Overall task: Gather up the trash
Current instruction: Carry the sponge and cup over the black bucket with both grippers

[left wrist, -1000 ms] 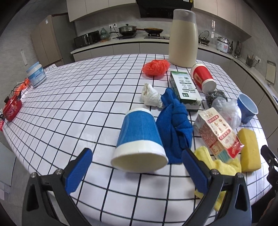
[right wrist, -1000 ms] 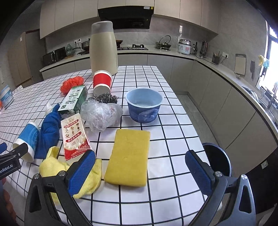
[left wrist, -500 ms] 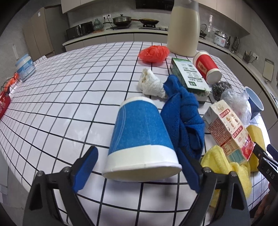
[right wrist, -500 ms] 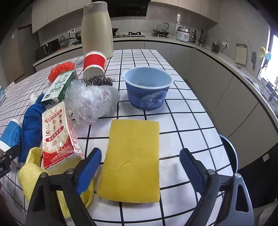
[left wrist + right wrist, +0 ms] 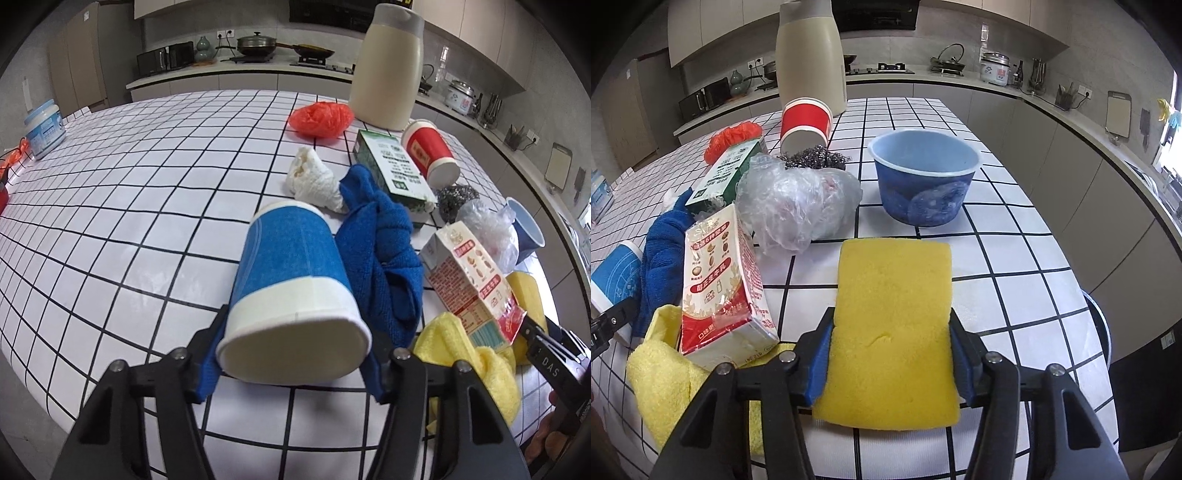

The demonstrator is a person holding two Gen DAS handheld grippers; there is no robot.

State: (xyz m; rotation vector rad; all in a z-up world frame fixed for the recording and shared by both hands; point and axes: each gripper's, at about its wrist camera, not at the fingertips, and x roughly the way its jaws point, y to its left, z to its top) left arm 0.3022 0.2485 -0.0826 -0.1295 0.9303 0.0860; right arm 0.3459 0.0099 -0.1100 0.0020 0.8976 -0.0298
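Observation:
A blue paper cup [image 5: 291, 258] with a white rim lies on its side on the checked table [image 5: 129, 221], mouth toward me. My left gripper [image 5: 291, 354] is closing, and its blue pads press the cup's rim from both sides. A yellow sponge [image 5: 894, 288] lies flat near the table's front edge. My right gripper [image 5: 890, 347] is closing too, its pads pinching the sponge's long sides. Between the two lie a red-and-white milk carton [image 5: 720, 288], a blue cloth [image 5: 380, 251] and a yellow cloth [image 5: 665, 380].
Behind them are a crumpled white tissue [image 5: 314, 181], a green box [image 5: 395, 170], a tipped red cup [image 5: 428, 153], an orange bag [image 5: 321, 118], a clear plastic bag [image 5: 798, 199], steel wool [image 5: 816, 158], a blue bowl [image 5: 923, 177] and a tall beige jug [image 5: 388, 70].
Both grippers went from wide open to closed in. The left moved in around the blue cup, the right came down and forward around the yellow sponge.

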